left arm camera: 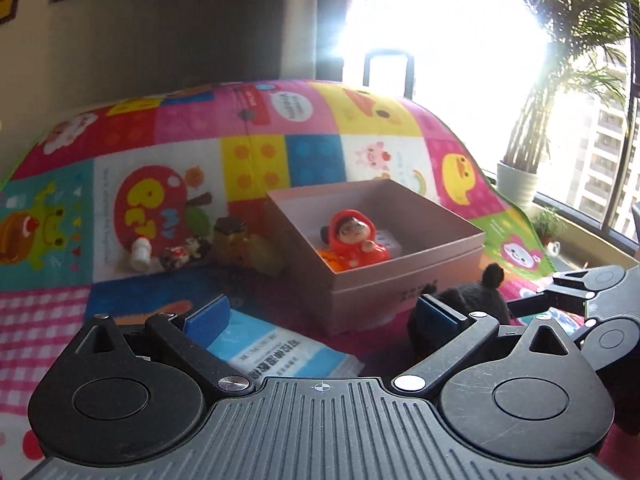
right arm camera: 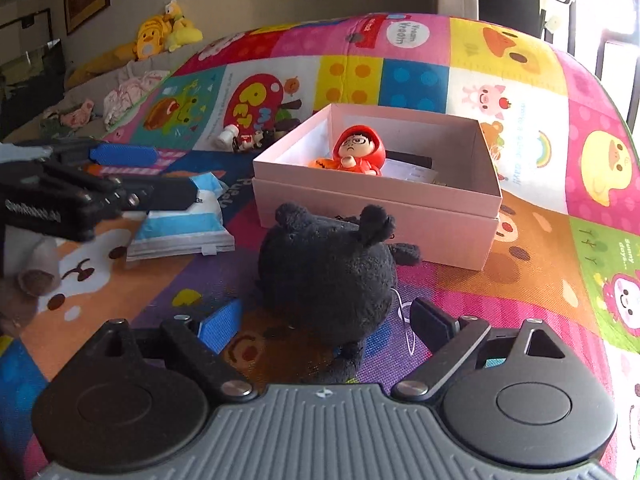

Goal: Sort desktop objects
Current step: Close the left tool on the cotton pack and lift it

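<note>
Both grippers [left arm camera: 320,316] [right arm camera: 328,324] gape, holding nothing — fuzzy black plush toy [right arm camera: 328,268] between right's fingers.

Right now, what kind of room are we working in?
Probably a home living room or playroom: a cartoon-print play mat covers the surface, plush toys sit by the wall, and a potted palm stands at a high-rise window.
</note>
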The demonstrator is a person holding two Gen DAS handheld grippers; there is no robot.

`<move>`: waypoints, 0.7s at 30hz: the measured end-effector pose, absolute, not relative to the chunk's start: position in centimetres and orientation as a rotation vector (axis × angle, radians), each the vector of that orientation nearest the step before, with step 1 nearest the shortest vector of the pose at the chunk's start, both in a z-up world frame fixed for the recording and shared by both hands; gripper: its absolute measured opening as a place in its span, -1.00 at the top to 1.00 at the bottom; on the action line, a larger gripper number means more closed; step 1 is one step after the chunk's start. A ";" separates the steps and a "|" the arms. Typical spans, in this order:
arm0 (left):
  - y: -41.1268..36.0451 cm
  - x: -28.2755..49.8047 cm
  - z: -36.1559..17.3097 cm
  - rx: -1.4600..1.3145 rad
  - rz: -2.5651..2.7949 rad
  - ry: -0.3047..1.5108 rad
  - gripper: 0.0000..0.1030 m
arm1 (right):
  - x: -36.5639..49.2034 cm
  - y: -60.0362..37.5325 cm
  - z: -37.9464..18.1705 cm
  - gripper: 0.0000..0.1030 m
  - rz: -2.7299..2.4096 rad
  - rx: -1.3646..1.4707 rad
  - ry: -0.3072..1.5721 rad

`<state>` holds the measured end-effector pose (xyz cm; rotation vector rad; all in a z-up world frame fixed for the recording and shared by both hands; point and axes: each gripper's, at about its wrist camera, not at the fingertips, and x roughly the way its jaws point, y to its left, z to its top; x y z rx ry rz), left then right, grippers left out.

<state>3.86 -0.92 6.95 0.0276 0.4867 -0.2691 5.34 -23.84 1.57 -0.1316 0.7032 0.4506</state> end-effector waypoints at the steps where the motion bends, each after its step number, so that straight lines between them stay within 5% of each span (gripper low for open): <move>1: -0.6 3.9 7.0 0.015 -0.263 0.489 -0.98 | 5.8 -23.5 1.3 -0.58 0.432 -0.146 0.713; 2: -0.2 3.9 7.0 0.001 -0.259 0.493 -0.98 | 6.3 -23.3 1.0 -0.34 0.427 -0.153 0.738; 4: 0.2 3.8 6.9 -0.017 -0.254 0.503 -0.99 | 6.9 -23.4 1.1 -0.20 0.431 -0.104 0.791; 12: -0.8 3.3 5.7 -0.024 -0.402 0.556 -1.00 | 7.4 -27.6 5.1 -0.07 0.618 0.335 0.984; 21: -4.9 2.1 3.4 0.195 -0.464 0.597 -1.00 | 8.1 -27.3 4.0 -0.08 0.451 0.244 0.912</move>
